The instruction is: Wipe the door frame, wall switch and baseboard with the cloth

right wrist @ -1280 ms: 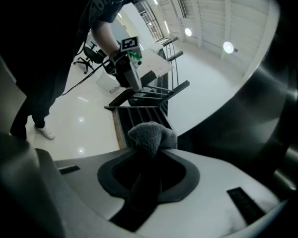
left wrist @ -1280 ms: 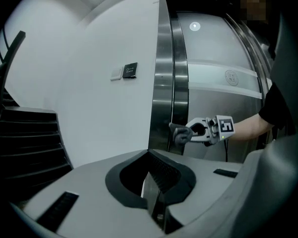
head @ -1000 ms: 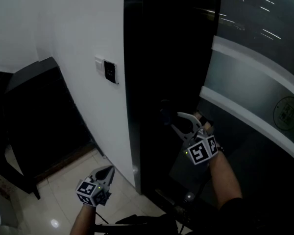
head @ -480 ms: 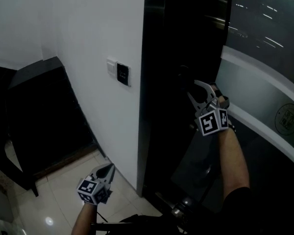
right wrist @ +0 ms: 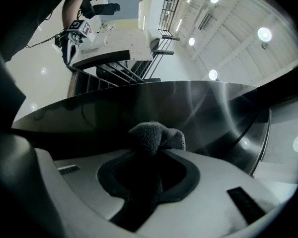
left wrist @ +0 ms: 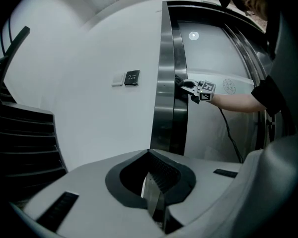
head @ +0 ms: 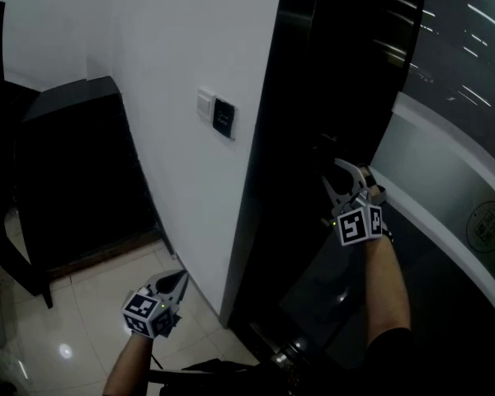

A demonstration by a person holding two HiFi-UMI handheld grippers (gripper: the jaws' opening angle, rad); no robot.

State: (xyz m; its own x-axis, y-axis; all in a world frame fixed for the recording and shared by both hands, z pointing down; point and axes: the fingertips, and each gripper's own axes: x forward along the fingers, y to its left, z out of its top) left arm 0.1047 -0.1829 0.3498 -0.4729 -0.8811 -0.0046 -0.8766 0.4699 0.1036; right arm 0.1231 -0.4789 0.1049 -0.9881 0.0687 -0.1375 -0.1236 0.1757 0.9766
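Note:
The dark metal door frame [head: 285,130] runs up the middle of the head view, next to the white wall. My right gripper [head: 337,172] is shut on a dark grey cloth [right wrist: 152,134], and the bunched cloth presses against the frame's shiny surface [right wrist: 179,108]. The left gripper view shows that gripper [left wrist: 183,84] at the frame [left wrist: 165,83], about level with the switch. On the wall sit a white wall switch [head: 205,102] and a black panel [head: 224,118]. My left gripper [head: 180,281] hangs low over the floor, shut and holding nothing [left wrist: 156,202].
A black cabinet [head: 74,163] stands against the wall at the left. Right of the frame is a glass door with a frosted band [head: 445,167] and a round sticker [head: 487,225]. A cable [left wrist: 228,133] hangs from the right gripper. Glossy tiles [head: 91,304] cover the floor.
My right gripper with the cloth has risen along the door frame, then eased down a little. The view has swung left. The left gripper has stayed low and shut.

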